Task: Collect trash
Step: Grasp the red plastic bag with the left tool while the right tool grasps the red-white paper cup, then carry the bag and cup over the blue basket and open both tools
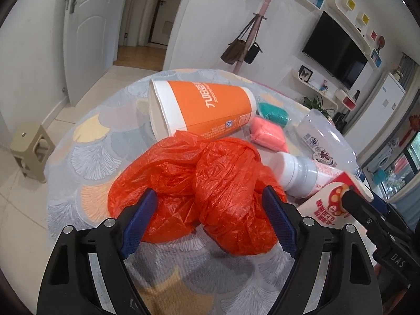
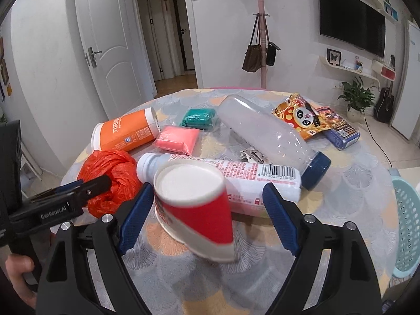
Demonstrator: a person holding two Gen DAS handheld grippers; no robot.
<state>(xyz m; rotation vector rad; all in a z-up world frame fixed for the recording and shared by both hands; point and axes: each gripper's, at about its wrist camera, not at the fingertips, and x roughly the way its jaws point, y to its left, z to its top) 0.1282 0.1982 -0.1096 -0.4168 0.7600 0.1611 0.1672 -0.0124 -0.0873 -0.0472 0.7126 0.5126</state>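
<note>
A crumpled orange-red plastic bag (image 1: 199,189) lies on the round table, between the open fingers of my left gripper (image 1: 210,199); the fingers straddle it without squeezing. The bag also shows in the right wrist view (image 2: 110,173), with the left gripper (image 2: 86,191) beside it. A red-and-white paper cup (image 2: 194,207) lies tilted between the wide-open fingers of my right gripper (image 2: 207,197); I cannot tell if either finger touches it. It shows in the left wrist view (image 1: 330,204) too.
On the table (image 2: 341,199) lie an orange paper cup (image 2: 126,134), a white bottle (image 2: 236,181), a clear bottle with a blue cap (image 2: 270,136), pink (image 2: 178,139) and teal (image 2: 199,118) packets, and snack packs (image 2: 302,115). A light-blue basket (image 2: 407,225) stands at the right.
</note>
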